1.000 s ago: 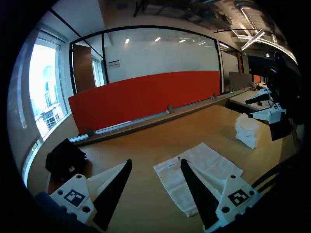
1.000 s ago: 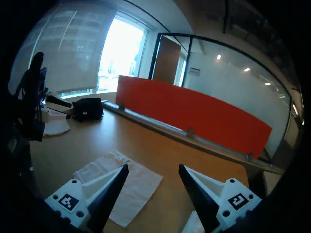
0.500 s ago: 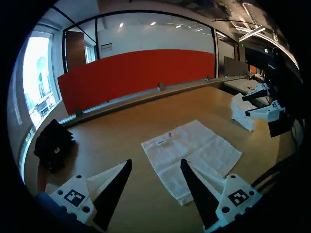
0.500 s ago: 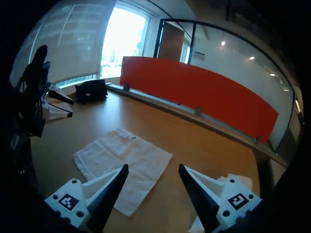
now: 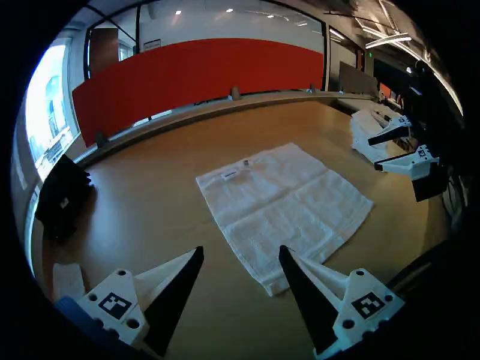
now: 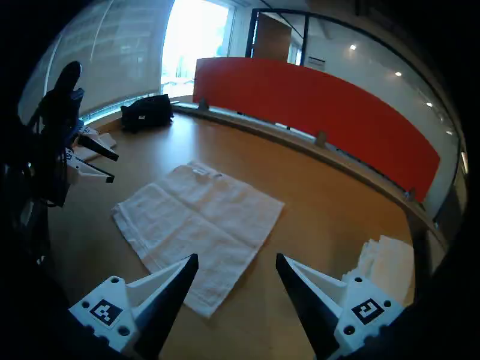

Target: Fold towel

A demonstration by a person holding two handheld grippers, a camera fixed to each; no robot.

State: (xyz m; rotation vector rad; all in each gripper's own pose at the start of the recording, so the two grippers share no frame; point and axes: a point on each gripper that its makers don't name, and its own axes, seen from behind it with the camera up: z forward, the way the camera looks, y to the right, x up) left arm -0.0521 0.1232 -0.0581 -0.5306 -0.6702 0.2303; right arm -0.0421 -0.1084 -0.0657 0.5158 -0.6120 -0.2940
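A white towel (image 5: 282, 204) is lying spread flat on the wooden counter (image 5: 150, 198), its small label sitting at the edge nearest the red partition (image 5: 198, 66). The left gripper (image 5: 240, 249) is hovering at one corner of the towel, its jaws standing wide apart and gripping nothing. The right gripper (image 6: 236, 256) is hanging over the towel's opposite side, jaws likewise spread and holding nothing. A stack of folded white cloths (image 6: 390, 264) is sitting well apart from the towel, out past the right gripper, while a black bag (image 5: 60, 192) is resting far from the towel on the left gripper's side.
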